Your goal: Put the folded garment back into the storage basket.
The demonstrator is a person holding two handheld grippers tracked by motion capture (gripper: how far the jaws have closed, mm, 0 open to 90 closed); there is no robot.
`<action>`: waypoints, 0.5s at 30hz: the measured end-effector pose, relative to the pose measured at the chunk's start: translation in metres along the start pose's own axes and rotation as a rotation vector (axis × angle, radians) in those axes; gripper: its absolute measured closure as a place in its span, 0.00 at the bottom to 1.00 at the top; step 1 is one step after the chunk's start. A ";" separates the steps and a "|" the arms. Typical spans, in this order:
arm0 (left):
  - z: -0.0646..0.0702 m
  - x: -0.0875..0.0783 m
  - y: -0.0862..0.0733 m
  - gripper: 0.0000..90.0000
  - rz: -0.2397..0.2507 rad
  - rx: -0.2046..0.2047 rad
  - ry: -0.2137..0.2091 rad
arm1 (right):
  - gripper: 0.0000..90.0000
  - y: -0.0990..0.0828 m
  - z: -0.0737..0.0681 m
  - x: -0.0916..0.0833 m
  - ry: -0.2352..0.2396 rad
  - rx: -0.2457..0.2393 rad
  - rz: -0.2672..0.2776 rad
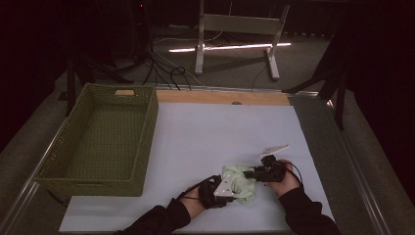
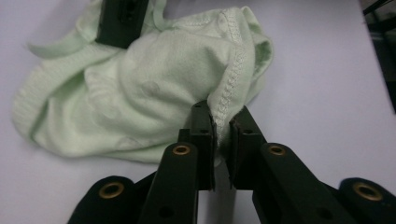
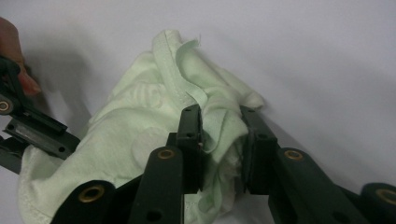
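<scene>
On the left part of the white table sheet (image 1: 205,132) stands a green woven rectangular basket (image 1: 100,139) with a handle hole in its far wall. It is well apart from the crumpled pale green knitted cloth (image 1: 239,182), which lies on the sheet to the right of the basket, near the person's edge of the table.

Just left of the cloth is the left gripper (image 1: 226,188), a black two-jaw tool with a grey three-cornered plate on top, held in the person's left hand (image 1: 195,198). In the left gripper view the gripper (image 2: 223,128) has its jaws almost together and they pinch the stitched hem of the cloth (image 2: 154,88), so a thin fold of fabric sits between the pads. The rest of the cloth spreads on the sheet beyond the jaws.

At the right side of the cloth is the right gripper (image 1: 250,173), held in the right hand (image 1: 285,180), touching the cloth from the opposite side. In the right gripper view the gripper (image 3: 223,121) has its jaws closed on a thicker bunch of the cloth (image 3: 140,135), and the folds are pressed between both pads. The left gripper's jaws (image 3: 35,133) are seen at the far left side of the cloth there.
</scene>
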State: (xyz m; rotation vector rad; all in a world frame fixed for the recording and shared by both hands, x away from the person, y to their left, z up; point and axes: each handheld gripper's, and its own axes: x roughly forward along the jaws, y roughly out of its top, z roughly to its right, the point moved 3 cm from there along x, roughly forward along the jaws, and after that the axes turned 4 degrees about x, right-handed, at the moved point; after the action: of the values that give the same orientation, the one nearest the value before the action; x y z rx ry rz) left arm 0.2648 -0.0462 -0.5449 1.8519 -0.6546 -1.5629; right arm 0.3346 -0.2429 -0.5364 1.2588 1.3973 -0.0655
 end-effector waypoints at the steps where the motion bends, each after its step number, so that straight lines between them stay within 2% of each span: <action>1: 0.000 0.000 0.000 0.95 -0.001 0.008 0.017 | 0.82 0.000 0.000 -0.001 -0.002 0.000 0.000; 4: -0.004 -0.004 0.002 0.96 0.017 -0.016 0.035 | 0.83 0.002 0.000 -0.003 -0.005 0.002 0.021; 7: -0.007 -0.010 0.005 0.96 0.027 -0.016 0.034 | 0.84 0.006 0.000 -0.007 -0.003 0.009 0.045; 15: -0.013 -0.026 0.011 0.97 0.054 -0.018 0.024 | 0.84 0.022 -0.007 -0.015 0.004 -0.025 0.082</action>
State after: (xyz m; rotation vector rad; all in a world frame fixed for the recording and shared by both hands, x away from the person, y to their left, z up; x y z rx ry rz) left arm 0.2738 -0.0335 -0.5179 1.8219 -0.6721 -1.5056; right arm 0.3408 -0.2383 -0.5100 1.2944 1.3445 0.0102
